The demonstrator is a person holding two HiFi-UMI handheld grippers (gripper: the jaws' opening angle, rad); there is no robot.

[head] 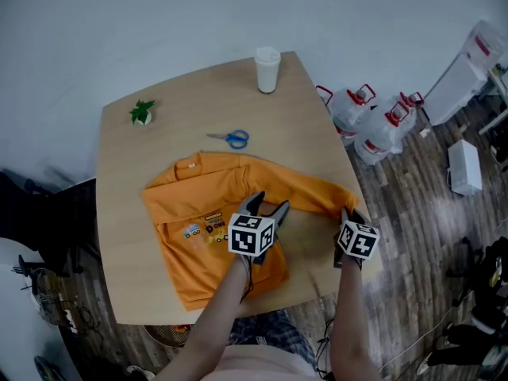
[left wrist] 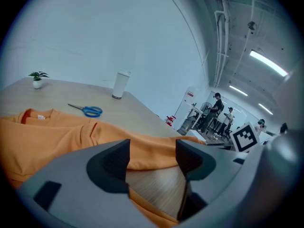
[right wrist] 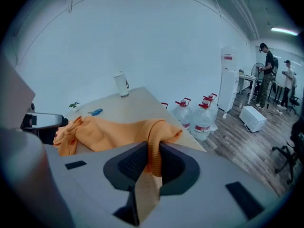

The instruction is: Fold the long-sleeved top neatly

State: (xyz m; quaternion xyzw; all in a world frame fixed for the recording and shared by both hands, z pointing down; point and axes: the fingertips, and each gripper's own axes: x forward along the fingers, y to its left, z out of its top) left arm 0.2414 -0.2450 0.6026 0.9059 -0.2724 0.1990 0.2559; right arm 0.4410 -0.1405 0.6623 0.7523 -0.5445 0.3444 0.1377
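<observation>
Found the orange top lying across the middle of the table, collar toward the far edge, hem toward the near edge, printed front up. Noted one sleeve stretched out to the right edge, close to the near-right corner. Recorded the right gripper at that edge, aimed forward and down, forearm rising from the near side alongside the table. In the right gripper view, saw its jaws pressed together on the cuff, a fold of orange cloth pinched between the pads. Recorded the left gripper over the top's right side, just beside the sleeve, forearm crossing the hem from the near edge, tool tilted forward and down. In the left gripper view, saw its jaws spread, pads clear of the cloth, bare wood and orange fabric showing in the gap. Logged scissors beyond the collar, a lidded cup at the far edge, a small plant near the far-left corner, and water jugs on the floor off the right edge.
</observation>
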